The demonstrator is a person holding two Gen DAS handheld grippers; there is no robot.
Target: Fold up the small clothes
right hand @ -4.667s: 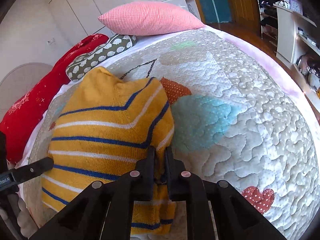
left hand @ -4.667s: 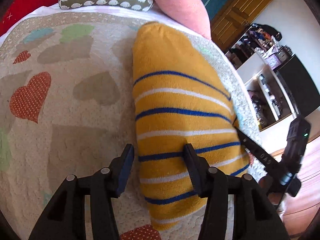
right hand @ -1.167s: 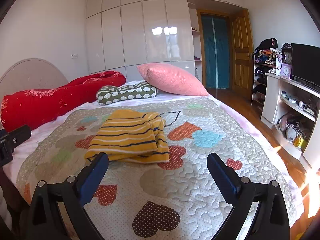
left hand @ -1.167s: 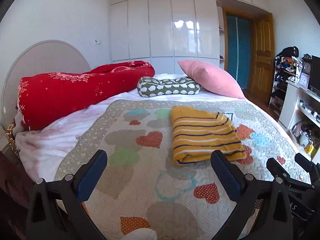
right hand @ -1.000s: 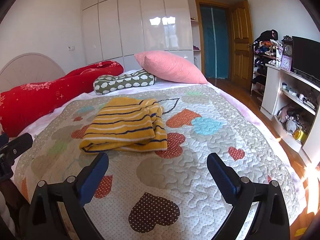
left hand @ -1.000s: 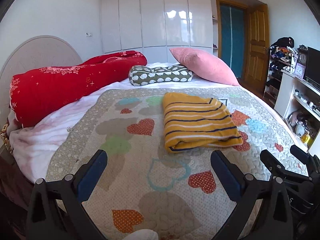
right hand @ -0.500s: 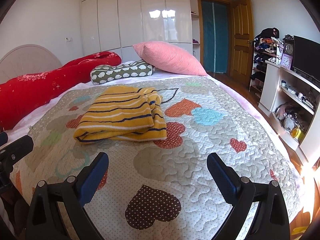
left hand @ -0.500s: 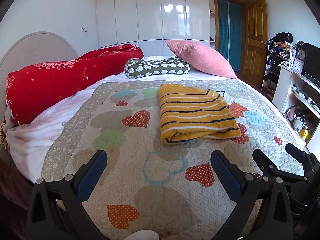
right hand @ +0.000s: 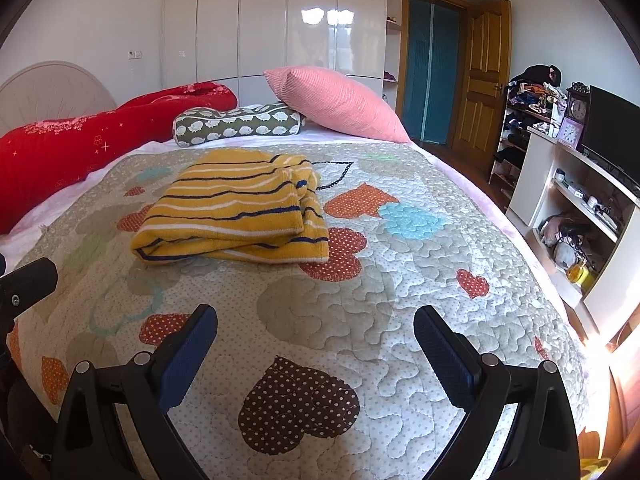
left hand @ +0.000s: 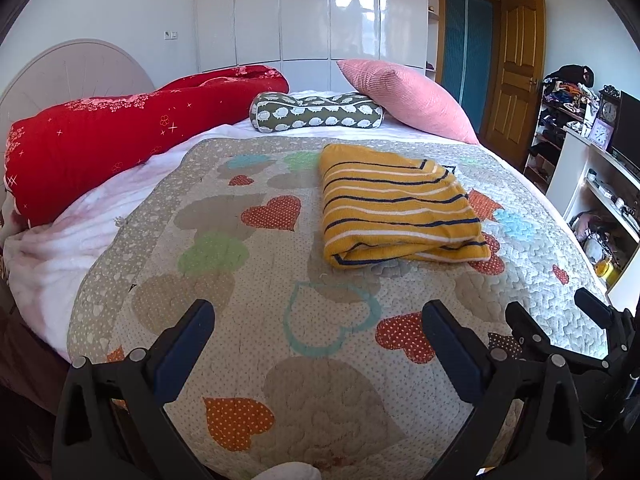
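A yellow sweater with blue and white stripes (left hand: 396, 208) (right hand: 236, 208) lies folded into a thick rectangle on the heart-patterned quilt (left hand: 248, 300) (right hand: 400, 280). My left gripper (left hand: 318, 324) is open over the near edge of the bed, well short of the sweater, with nothing between its fingers. My right gripper (right hand: 316, 328) is also open and empty, held back from the sweater over the quilt's near part. The right gripper's tips (left hand: 560, 320) show at the lower right of the left wrist view.
A red rolled duvet (left hand: 120, 136), a green patterned bolster (left hand: 316, 114) and a pink pillow (left hand: 404, 96) lie at the head of the bed. White shelves with clutter (right hand: 580, 208) and a wooden door (right hand: 480, 76) stand to the right.
Both grippers let go of the sweater, opened wide and pulled back from it. Over the last second they dropped slightly lower and moved a little closer over the quilt.
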